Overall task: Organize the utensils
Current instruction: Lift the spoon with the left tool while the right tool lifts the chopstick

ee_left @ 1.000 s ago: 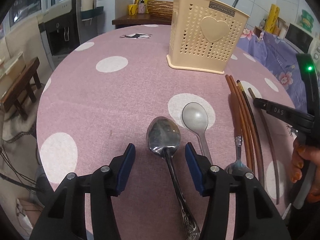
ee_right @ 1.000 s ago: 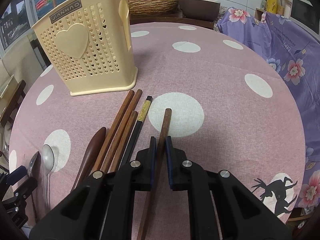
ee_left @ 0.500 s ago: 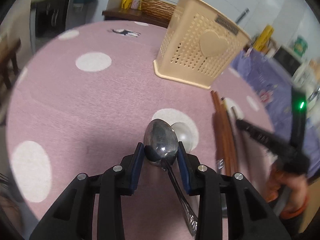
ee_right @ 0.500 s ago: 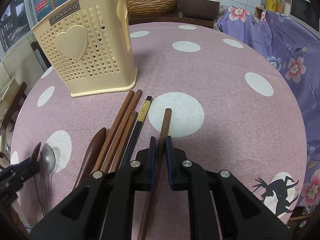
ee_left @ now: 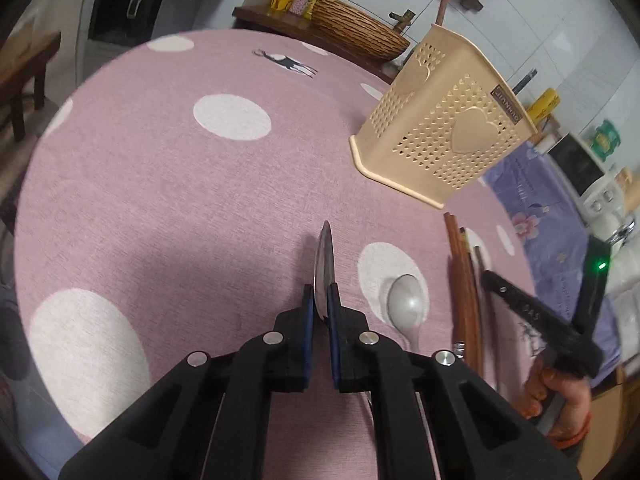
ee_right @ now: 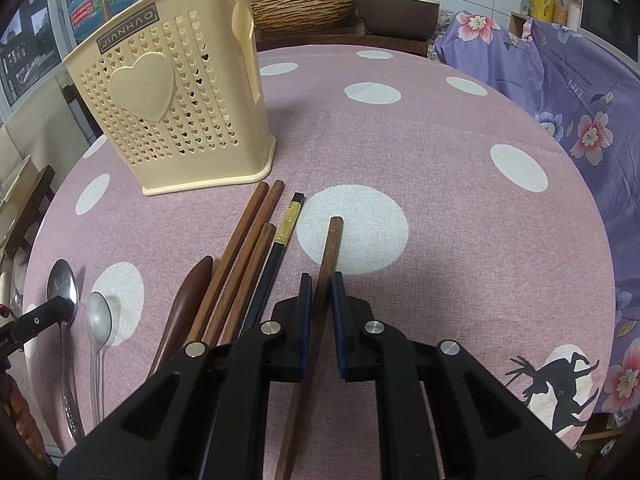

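My left gripper (ee_left: pixel 320 300) holds a shiny steel spoon (ee_left: pixel 325 256) turned on edge; its jaws are closing and the blue pads press on the bowl's base. In the right wrist view that spoon (ee_right: pixel 62 284) sits at the far left beside a matte spoon (ee_right: pixel 99 316) lying on the pink cloth. My right gripper (ee_right: pixel 320 292) is shut on a brown wooden chopstick (ee_right: pixel 334 240) that rests on the table. More wooden chopsticks (ee_right: pixel 244 248), a black chopstick (ee_right: pixel 280 248) and a dark wooden handle (ee_right: pixel 192 292) lie left of it. The cream utensil basket (ee_right: pixel 168 112) stands upright beyond them.
The round table (ee_right: pixel 400 120) has a pink cloth with white dots. A purple floral cloth (ee_right: pixel 560 100) hangs at its right. A wicker basket (ee_left: pixel 356 36) and a rice cooker (ee_right: pixel 396 4) stand on a counter behind. A person's hand (ee_left: pixel 560 400) grips the right tool.
My left gripper closed on the steel spoon, rolled and moved left, so the spoon now stands on edge. The right gripper kept still on its chopstick.
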`<action>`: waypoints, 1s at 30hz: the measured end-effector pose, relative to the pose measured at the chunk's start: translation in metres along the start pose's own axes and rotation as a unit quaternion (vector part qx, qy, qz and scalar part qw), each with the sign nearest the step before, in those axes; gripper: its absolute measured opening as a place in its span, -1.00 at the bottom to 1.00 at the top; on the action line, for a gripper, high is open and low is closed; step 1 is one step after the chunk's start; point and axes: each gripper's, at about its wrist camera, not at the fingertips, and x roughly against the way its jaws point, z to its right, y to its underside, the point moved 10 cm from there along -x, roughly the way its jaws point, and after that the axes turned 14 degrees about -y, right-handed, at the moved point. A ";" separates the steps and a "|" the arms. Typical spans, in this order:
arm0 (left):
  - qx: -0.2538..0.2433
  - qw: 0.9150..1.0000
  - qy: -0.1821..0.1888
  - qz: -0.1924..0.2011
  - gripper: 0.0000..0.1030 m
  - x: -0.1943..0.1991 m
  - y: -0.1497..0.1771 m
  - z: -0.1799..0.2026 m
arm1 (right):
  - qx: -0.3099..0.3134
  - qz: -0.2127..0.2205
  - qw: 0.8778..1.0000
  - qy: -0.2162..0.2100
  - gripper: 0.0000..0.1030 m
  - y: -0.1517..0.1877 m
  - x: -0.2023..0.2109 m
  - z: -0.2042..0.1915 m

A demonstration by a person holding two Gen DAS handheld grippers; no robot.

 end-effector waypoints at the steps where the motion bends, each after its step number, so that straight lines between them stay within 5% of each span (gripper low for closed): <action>1: -0.013 1.000 -0.025 0.011 -0.67 0.002 -0.002 -0.001 | -0.001 0.000 1.000 -0.001 -0.79 0.000 0.000 0.000; 2: -0.022 0.998 -0.050 0.023 -0.49 0.004 -0.005 -0.003 | -0.001 0.001 1.000 -0.002 -0.79 0.000 0.000 0.000; 3: -0.029 0.996 -0.074 0.035 0.08 0.007 -0.007 -0.008 | -0.001 0.001 1.000 -0.002 -0.79 0.000 0.000 0.000; 4: -0.034 0.994 -0.095 0.048 0.37 0.010 -0.009 -0.010 | -0.001 0.001 1.000 -0.001 -0.79 0.000 0.000 0.000; 10: -0.094 0.975 -0.187 0.081 0.22 0.019 -0.011 -0.010 | -0.001 0.001 1.000 -0.001 -0.79 0.000 0.000 0.000; 19: -0.119 0.971 -0.203 0.043 -0.02 0.003 0.010 0.010 | -0.001 0.002 1.000 -0.001 -0.79 0.000 0.001 0.000; 24: -0.118 0.971 -0.206 0.040 -0.23 -0.004 -0.001 0.013 | 0.000 0.003 1.000 0.003 -0.79 0.001 0.001 0.000; 30: -0.125 0.971 -0.201 0.036 -0.24 -0.012 -0.008 0.021 | -0.002 0.001 1.000 0.005 -0.79 0.000 0.001 0.000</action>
